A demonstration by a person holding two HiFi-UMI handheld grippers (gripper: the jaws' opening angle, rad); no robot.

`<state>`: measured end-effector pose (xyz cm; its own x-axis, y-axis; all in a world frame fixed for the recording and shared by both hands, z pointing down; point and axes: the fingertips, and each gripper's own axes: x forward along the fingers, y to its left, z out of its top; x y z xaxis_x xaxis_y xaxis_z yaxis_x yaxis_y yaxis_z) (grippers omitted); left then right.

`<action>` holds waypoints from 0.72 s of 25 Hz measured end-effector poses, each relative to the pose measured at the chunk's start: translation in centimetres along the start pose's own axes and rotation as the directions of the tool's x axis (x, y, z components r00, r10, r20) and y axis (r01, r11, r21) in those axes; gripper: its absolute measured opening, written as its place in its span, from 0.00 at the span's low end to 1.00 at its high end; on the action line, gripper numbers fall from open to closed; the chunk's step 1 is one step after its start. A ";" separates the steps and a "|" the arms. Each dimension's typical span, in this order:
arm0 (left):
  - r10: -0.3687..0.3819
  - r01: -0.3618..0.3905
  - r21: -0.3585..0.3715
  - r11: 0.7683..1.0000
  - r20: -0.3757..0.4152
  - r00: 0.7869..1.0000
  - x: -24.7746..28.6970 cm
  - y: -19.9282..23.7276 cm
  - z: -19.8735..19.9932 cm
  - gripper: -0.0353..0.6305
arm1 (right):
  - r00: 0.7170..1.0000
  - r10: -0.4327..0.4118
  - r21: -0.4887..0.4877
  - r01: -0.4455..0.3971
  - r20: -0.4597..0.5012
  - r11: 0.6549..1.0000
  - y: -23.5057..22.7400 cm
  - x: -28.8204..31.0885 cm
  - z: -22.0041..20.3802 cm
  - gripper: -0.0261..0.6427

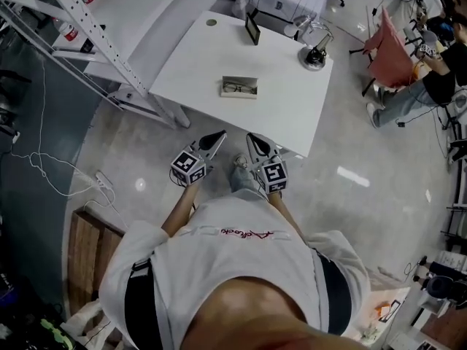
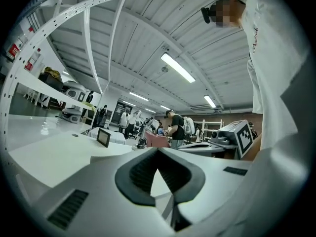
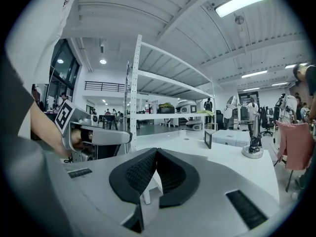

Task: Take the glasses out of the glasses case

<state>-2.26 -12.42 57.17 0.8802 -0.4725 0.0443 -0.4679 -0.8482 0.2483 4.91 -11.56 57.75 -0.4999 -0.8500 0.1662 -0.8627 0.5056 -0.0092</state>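
Observation:
The open glasses case (image 1: 239, 87) lies in the middle of the white table (image 1: 292, 115), with dark-framed glasses inside it. Both grippers hang side by side in front of the table's near edge, well short of the case, and point toward it. My left gripper (image 1: 218, 136) (image 2: 158, 150) has its jaw tips together with nothing between them. So does my right gripper (image 1: 252, 138) (image 3: 156, 150). Each gripper view catches the other gripper at its side, but the case shows in neither.
On the table's far side stand a small dark screen (image 1: 252, 28) and a desk lamp (image 1: 315, 52). A white shelving rack (image 1: 109, 42) runs along the left. A person sits by a chair at the right (image 1: 427, 68). A power strip (image 1: 104, 181) lies on the floor.

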 end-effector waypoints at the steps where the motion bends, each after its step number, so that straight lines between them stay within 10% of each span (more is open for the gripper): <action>1: 0.003 -0.003 -0.002 1.000 0.000 1.000 0.7 0.7 0.3 0.06 | 1.000 0.005 0.000 -0.005 -0.001 1.000 -0.6 0.7 0.2 0.08; 18: 0.037 -0.037 -0.007 0.999 0.017 0.999 14.1 11.4 4.4 0.06 | 0.998 0.066 -0.029 -0.065 0.020 0.997 -13.8 12.1 4.1 0.08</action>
<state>4.49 -29.76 56.40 0.8608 -0.5075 0.0369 -0.4993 -0.8284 0.2537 10.40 -29.45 55.83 -0.5569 -0.8178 0.1452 -0.8258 0.5639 0.0089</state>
